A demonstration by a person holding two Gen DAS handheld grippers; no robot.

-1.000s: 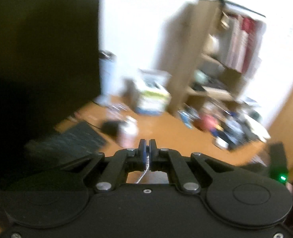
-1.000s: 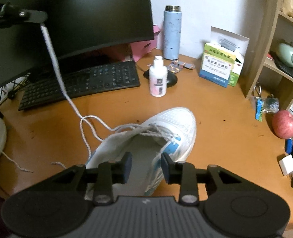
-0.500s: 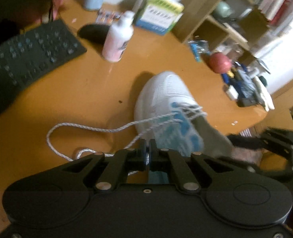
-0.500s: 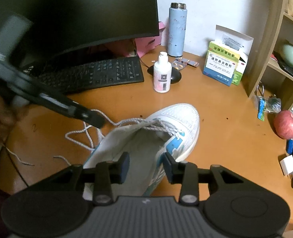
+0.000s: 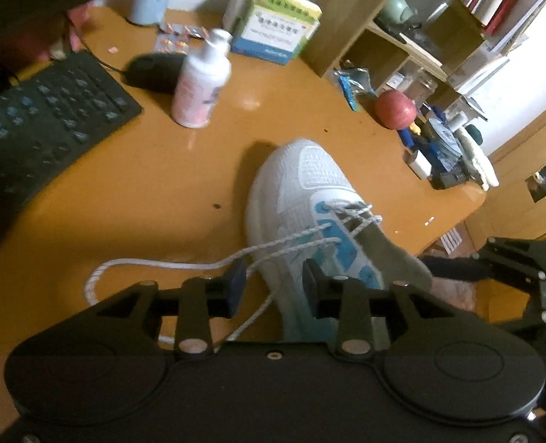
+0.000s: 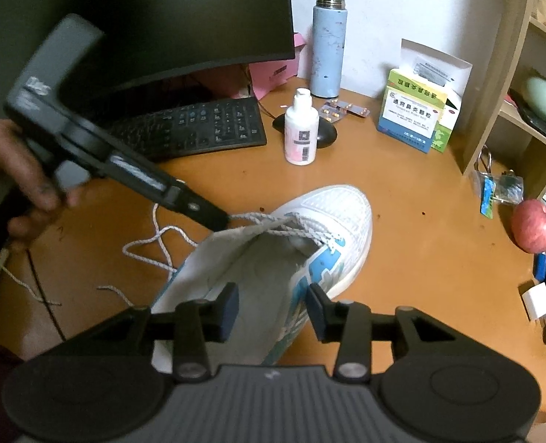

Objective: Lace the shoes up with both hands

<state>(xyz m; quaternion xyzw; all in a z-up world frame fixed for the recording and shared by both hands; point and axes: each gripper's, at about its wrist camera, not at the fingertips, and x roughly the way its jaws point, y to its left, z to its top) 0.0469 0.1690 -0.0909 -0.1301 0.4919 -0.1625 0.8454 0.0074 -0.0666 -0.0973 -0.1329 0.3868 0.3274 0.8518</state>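
White mesh sneaker with blue side panels (image 6: 309, 243) lies on the orange-brown wooden desk (image 6: 402, 199), toe toward the white plastic bottle with pink label (image 6: 301, 133) and black keyboard (image 6: 199, 129). Its white braided lace (image 5: 184, 264) is threaded through the front eyelets; the loose length runs off the shoe's left side and loops on the desk. Left gripper (image 5: 273, 288): jaws opening, part-way apart, lace passing between the pads with neither pad pressing it. In the right wrist view the left gripper's tips (image 6: 217, 219) sit just at the lace beside the shoe collar. Right gripper (image 6: 271, 308): jaws opening, moderately wide, above the shoe's open heel, nothing gripped. Red apple (image 6: 533, 227) well apart to the right.
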